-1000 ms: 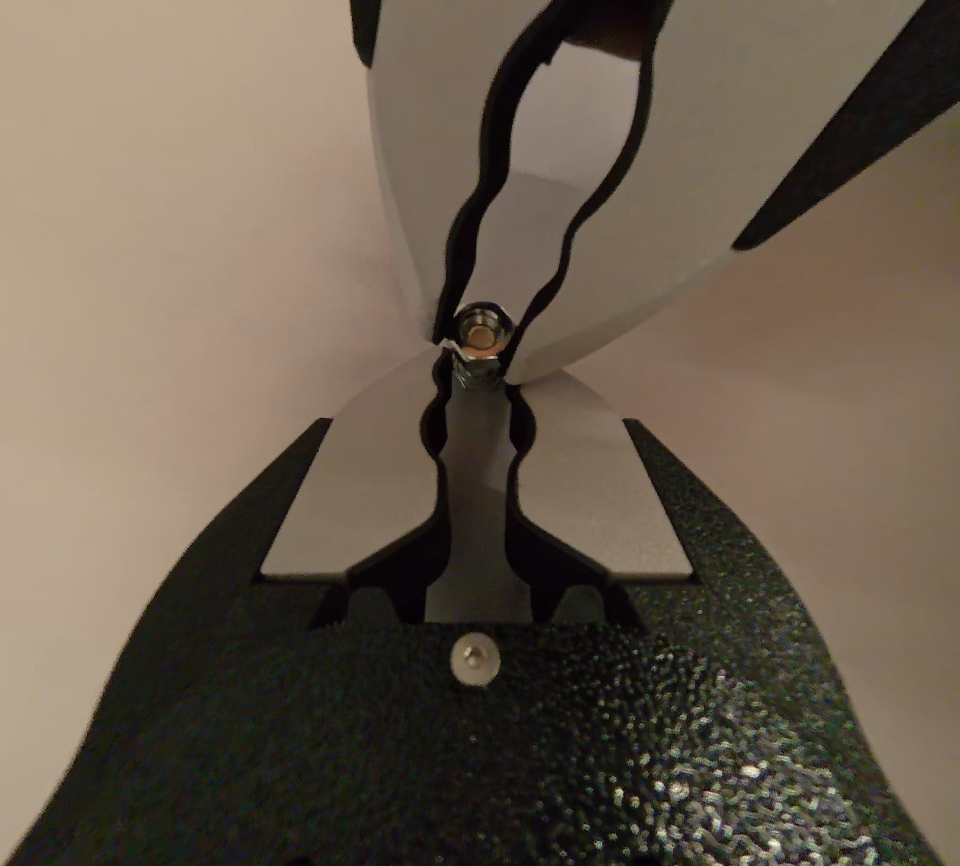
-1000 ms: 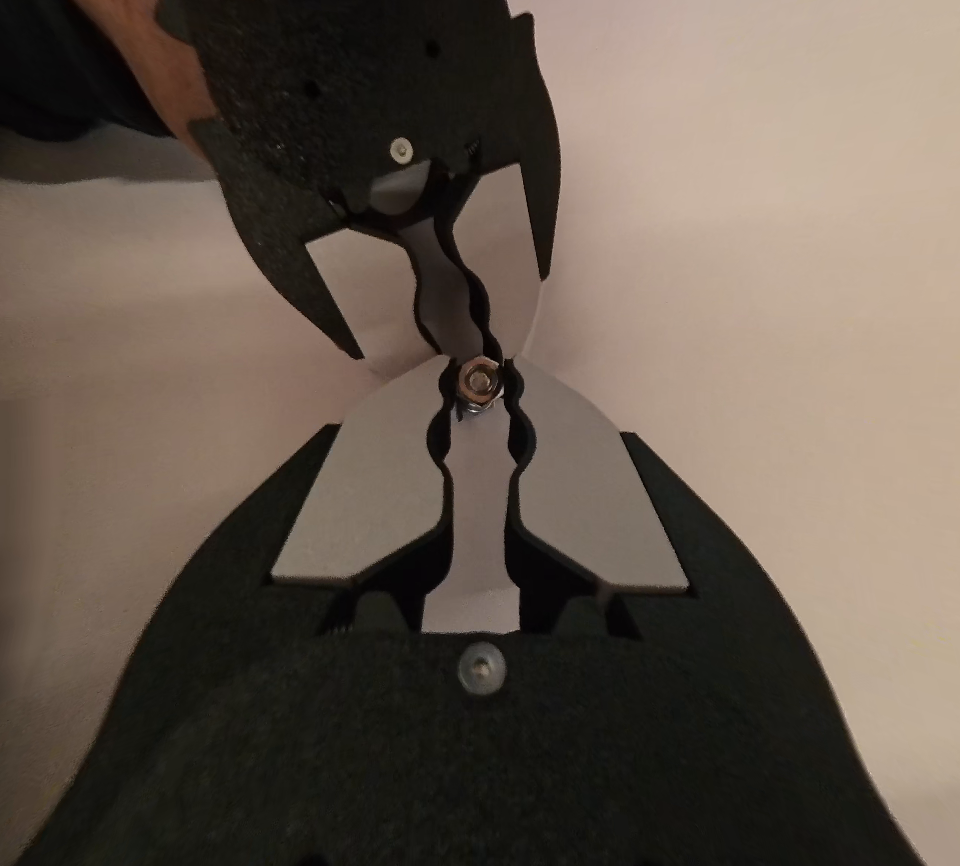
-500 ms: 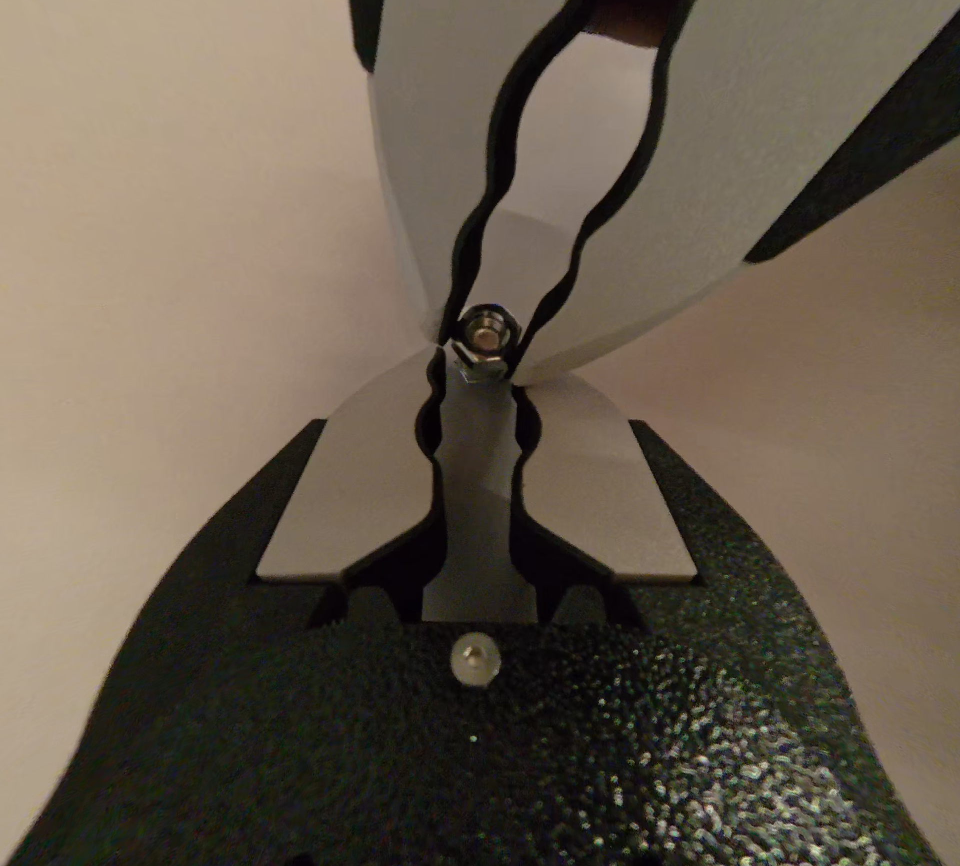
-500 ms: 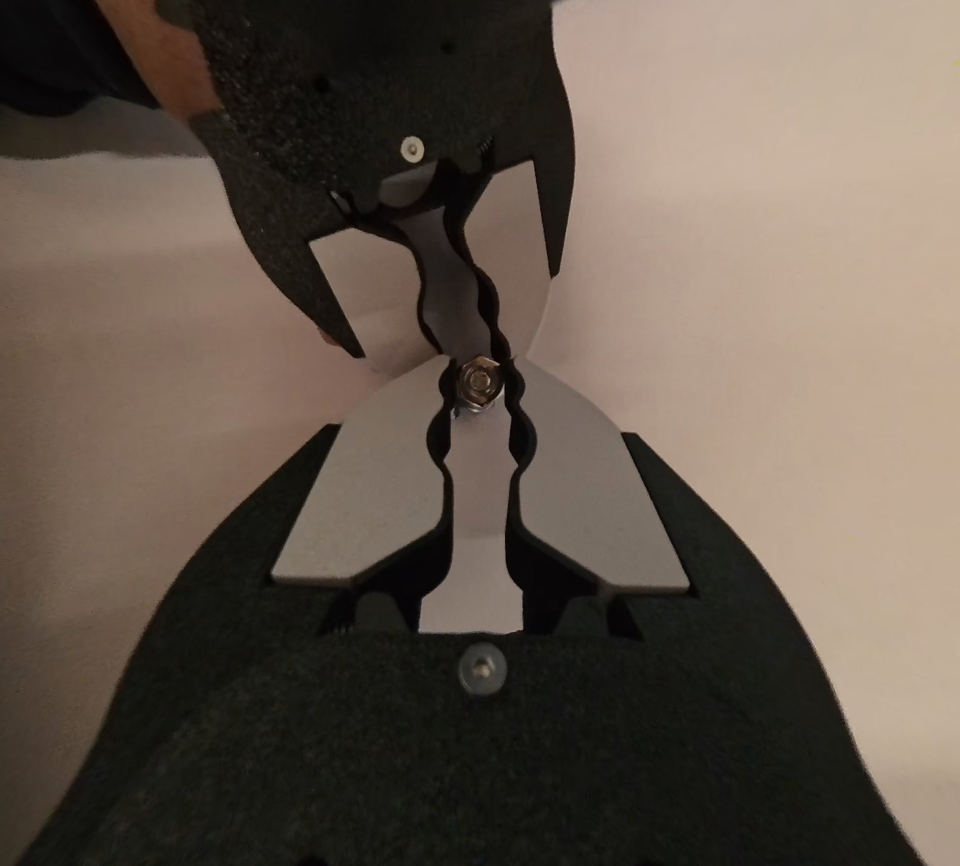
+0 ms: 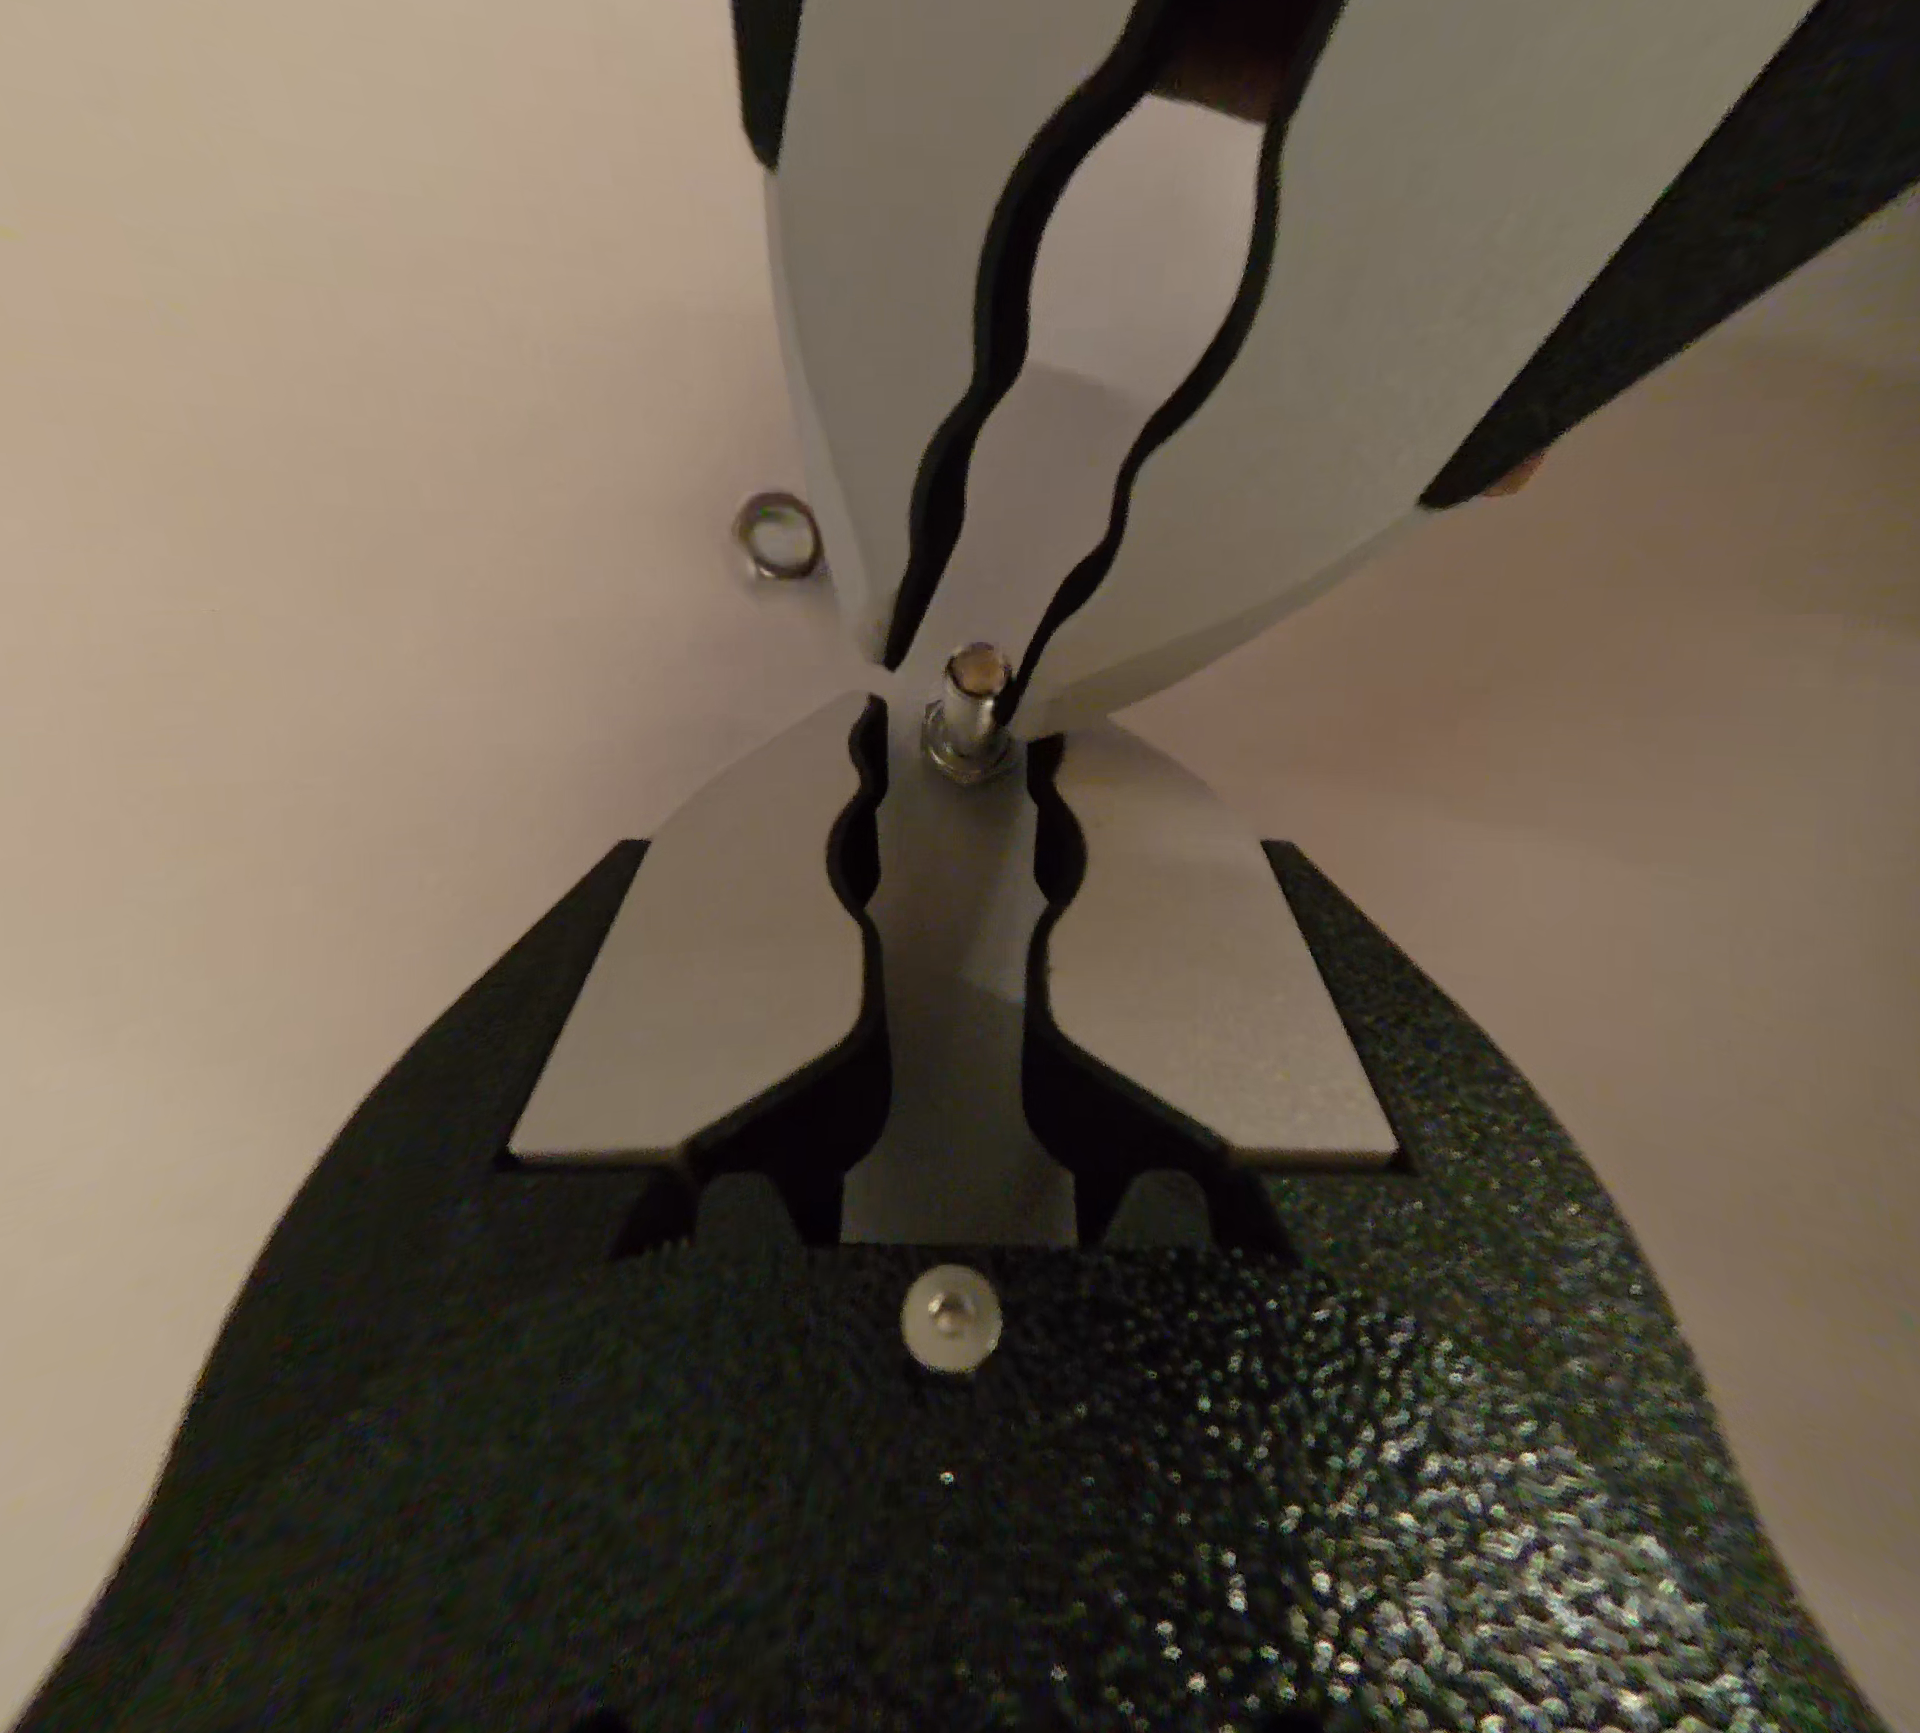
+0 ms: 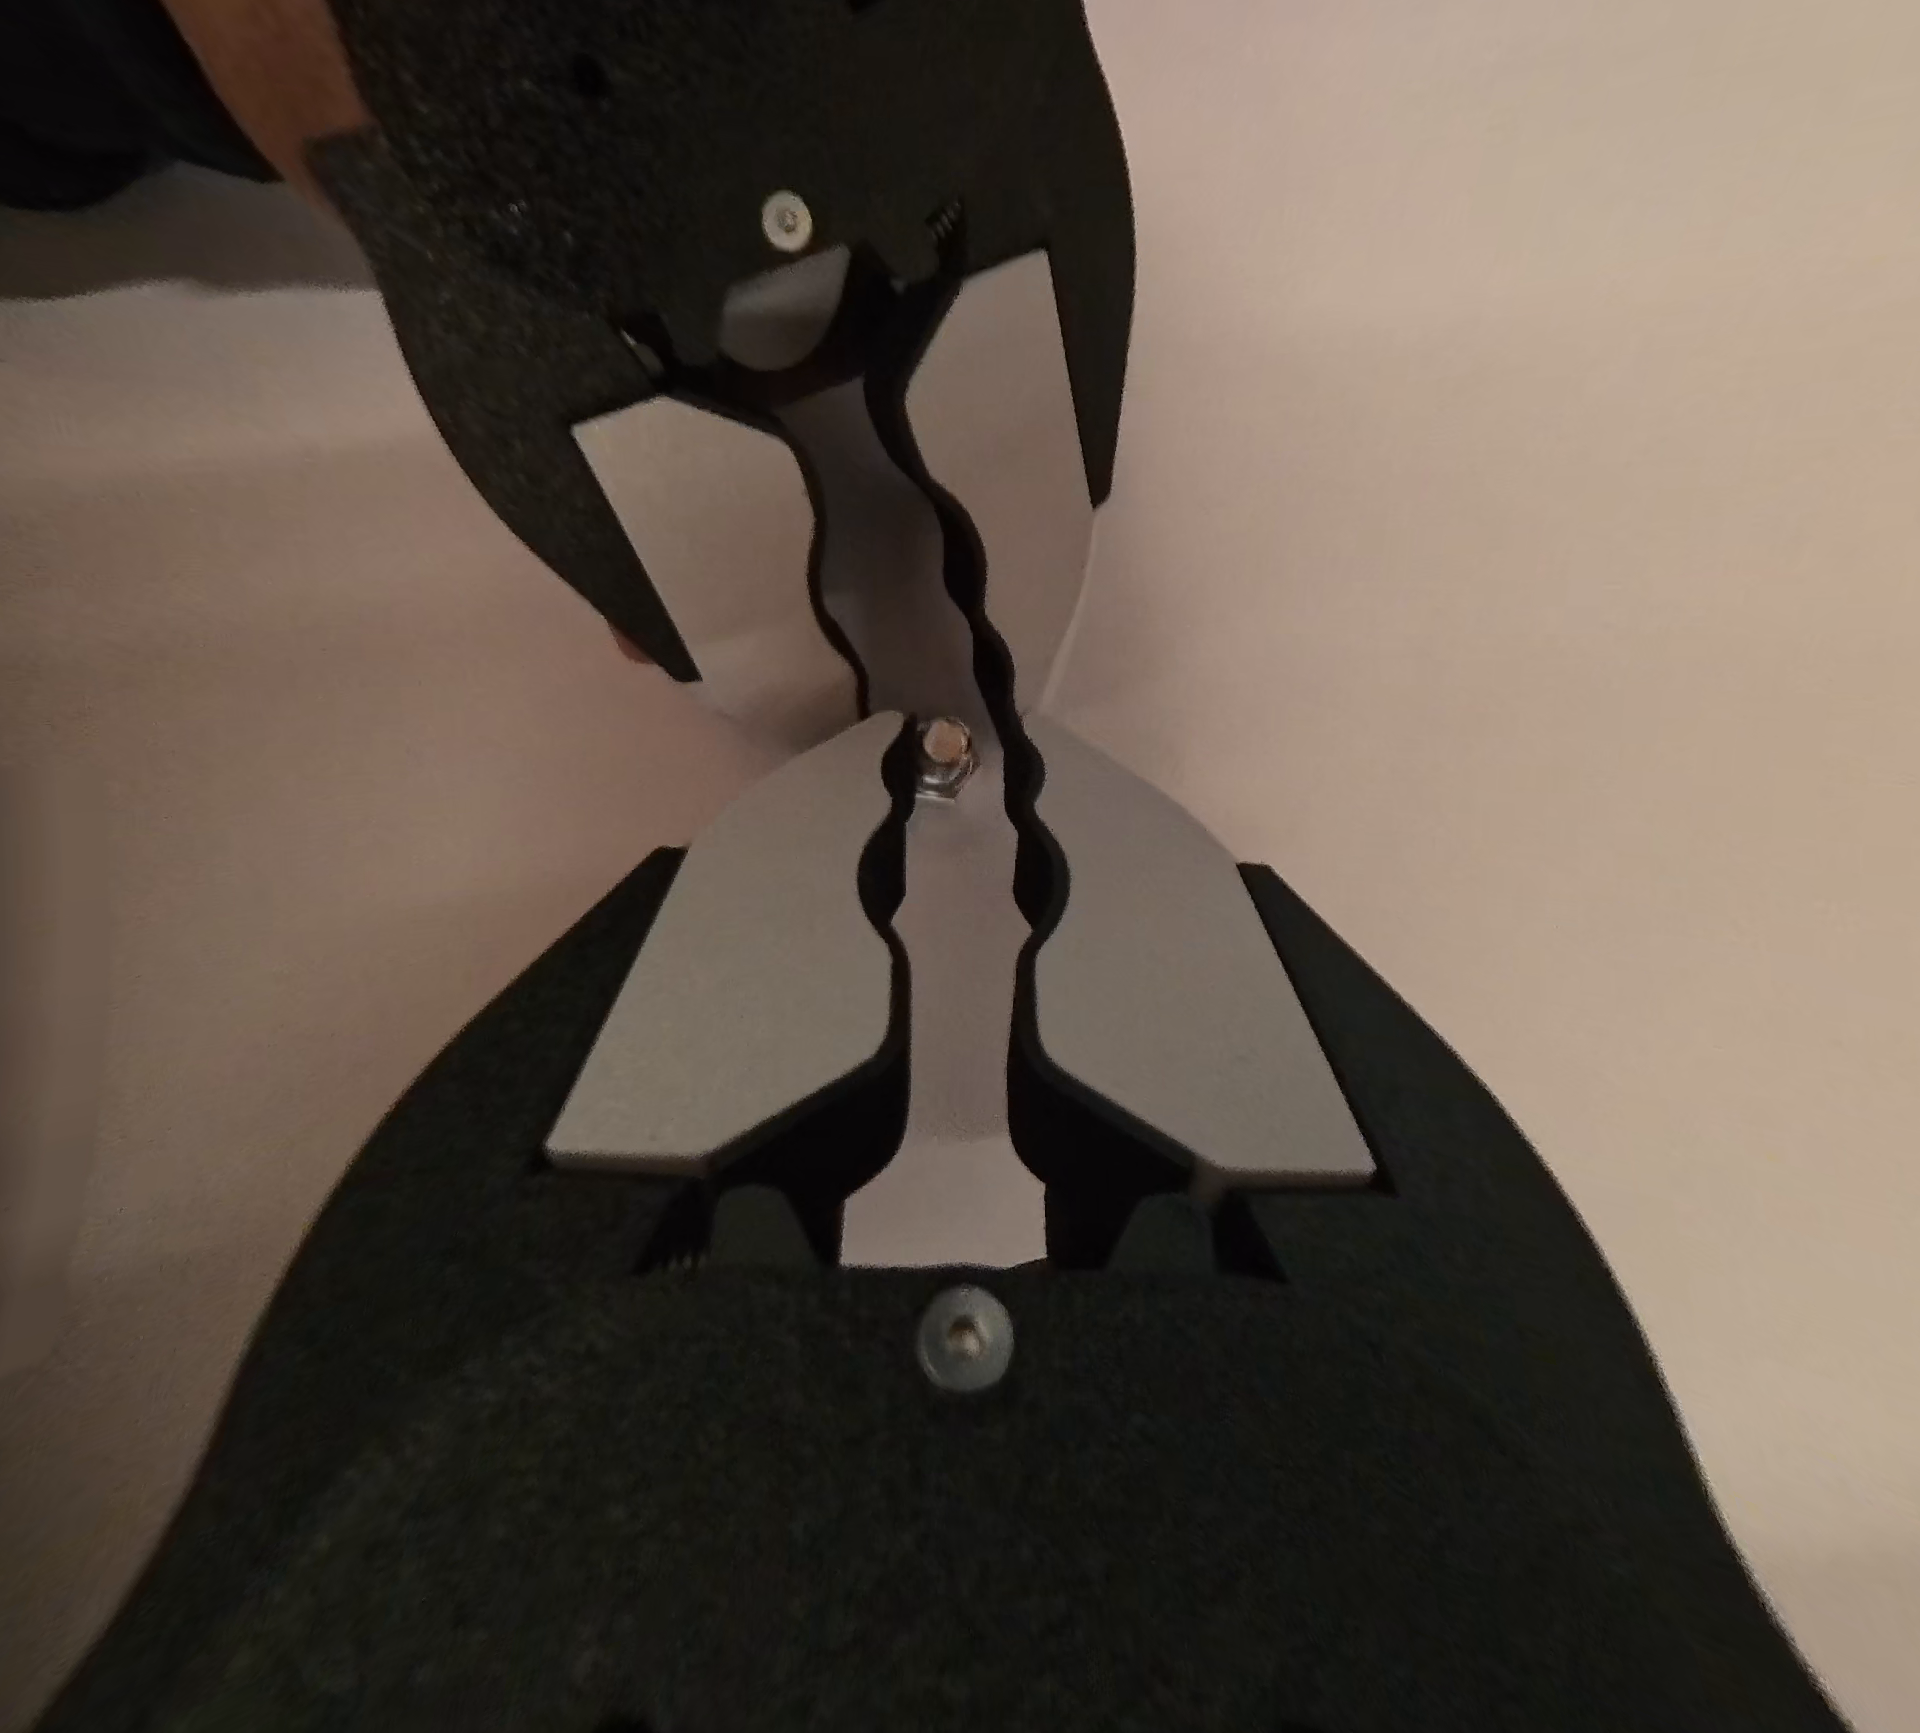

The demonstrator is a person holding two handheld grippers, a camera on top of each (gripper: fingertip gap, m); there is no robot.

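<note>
**Two grippers meeting tip to tip over a small bolt**

We are looking down at a plain white table, where the two grippers are facing each other with their fingertips nearly touching. Between them a small silver bolt is standing on end, hex head down and shank pointing up towards the cameras.

The left gripper is standing released: its fingers are spread wider than the bolt head, with clear space showing on the left side. The right gripper is sitting closer around the bolt, and one of its black pads is lying against the shank. In its own view, though, a strip of space is showing beside the hex head, so we cannot tell whether it is really clamping.

A small metal ring (a nut or a washer, hard to say) is lying flat on the table just beside the right gripper's fingers. A person's forearm is showing behind the left gripper.
</note>
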